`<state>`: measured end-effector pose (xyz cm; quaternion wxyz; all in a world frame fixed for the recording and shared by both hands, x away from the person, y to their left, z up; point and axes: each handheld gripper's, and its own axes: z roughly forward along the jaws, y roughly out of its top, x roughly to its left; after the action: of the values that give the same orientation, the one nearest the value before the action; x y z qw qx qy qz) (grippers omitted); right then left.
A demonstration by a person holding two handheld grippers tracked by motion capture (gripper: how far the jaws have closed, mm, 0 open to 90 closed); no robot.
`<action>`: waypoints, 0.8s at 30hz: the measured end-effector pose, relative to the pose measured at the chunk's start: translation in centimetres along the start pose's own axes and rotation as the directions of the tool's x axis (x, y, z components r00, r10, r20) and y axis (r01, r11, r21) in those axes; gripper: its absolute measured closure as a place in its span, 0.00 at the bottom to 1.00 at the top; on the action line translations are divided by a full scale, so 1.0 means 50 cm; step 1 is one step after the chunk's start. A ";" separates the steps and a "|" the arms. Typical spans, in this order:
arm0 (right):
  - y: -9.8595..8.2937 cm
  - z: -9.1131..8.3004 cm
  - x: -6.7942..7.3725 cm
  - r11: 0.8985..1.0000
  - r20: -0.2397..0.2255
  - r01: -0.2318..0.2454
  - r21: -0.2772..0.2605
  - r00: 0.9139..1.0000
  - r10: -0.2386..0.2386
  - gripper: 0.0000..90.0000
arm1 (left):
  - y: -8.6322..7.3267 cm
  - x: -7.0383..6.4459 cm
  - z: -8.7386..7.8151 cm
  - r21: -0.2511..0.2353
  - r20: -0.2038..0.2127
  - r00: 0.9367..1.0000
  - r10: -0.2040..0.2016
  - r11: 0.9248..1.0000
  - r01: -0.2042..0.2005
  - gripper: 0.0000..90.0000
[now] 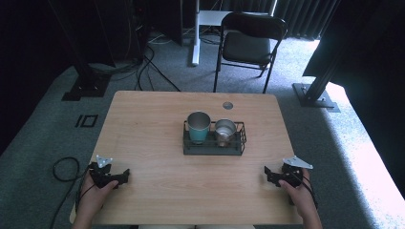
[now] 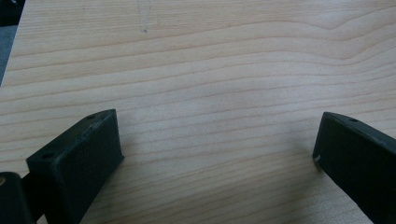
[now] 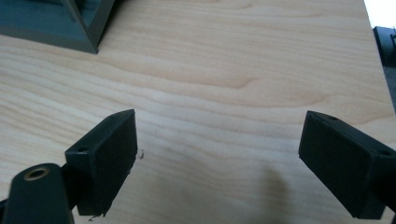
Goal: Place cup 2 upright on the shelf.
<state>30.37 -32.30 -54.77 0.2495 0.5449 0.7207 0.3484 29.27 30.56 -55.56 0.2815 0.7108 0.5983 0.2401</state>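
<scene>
Grippers, two, at the near edge of the table (image 1: 157,191), each held in one hand. Left gripper (image 1: 125,173) lies at the near left, jaws spread wide over bare wood, holding nothing. Right gripper (image 1: 267,174) lies at the near right, jaws likewise wide apart and empty, well apart from the left one. Tray (image 1: 212,149), one, dark wire, stands at the middle of the table, beyond both grippers and between them. Cups, two, upright inside the tray: a teal cup (image 1: 198,127) on the left, a shorter metal cup (image 1: 225,131) just beside it on the right. Chair (image 1: 248,43), one, black, stands on the floor past the far edge.
</scene>
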 end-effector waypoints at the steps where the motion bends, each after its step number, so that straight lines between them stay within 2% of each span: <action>1: -0.001 -0.001 0.000 1.000 -0.001 -0.001 0.004 1.000 0.001 0.13 | 0.000 0.000 0.000 0.000 0.000 1.000 0.000 1.000 0.000 0.02; 2: -0.004 -0.005 0.002 1.000 -0.005 -0.017 0.000 1.000 0.017 0.13 | 0.000 0.000 0.000 0.000 0.000 1.000 0.000 1.000 0.000 0.02; 5: -0.009 -0.009 0.002 1.000 0.009 -0.007 0.002 1.000 0.007 0.13 | 0.000 0.000 0.000 0.000 0.000 1.000 0.000 1.000 0.000 0.02; 10: -0.019 -0.012 0.003 0.999 0.022 -0.036 0.019 0.999 0.036 0.13 | 0.000 0.000 0.000 0.000 0.000 1.000 0.000 1.000 0.000 0.02; 15: -0.028 -0.015 0.003 0.999 0.052 -0.023 0.039 0.998 0.021 0.13 | 0.000 0.000 0.000 0.000 0.000 1.000 0.000 1.000 0.000 0.02; 19: -0.037 -0.015 0.001 0.998 0.033 -0.027 0.058 0.999 0.025 0.13 | 0.000 0.000 0.000 0.000 0.000 1.000 0.000 1.000 0.000 0.02; 24: -0.042 -0.020 0.003 0.997 0.029 -0.011 0.074 1.000 0.009 0.13 | 0.000 0.000 0.000 0.000 0.000 1.000 0.000 1.000 0.000 0.02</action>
<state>28.33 -32.73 -55.77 0.2374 0.5624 0.7268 0.3148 29.27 30.56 -55.56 0.2816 0.7109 0.5981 0.2400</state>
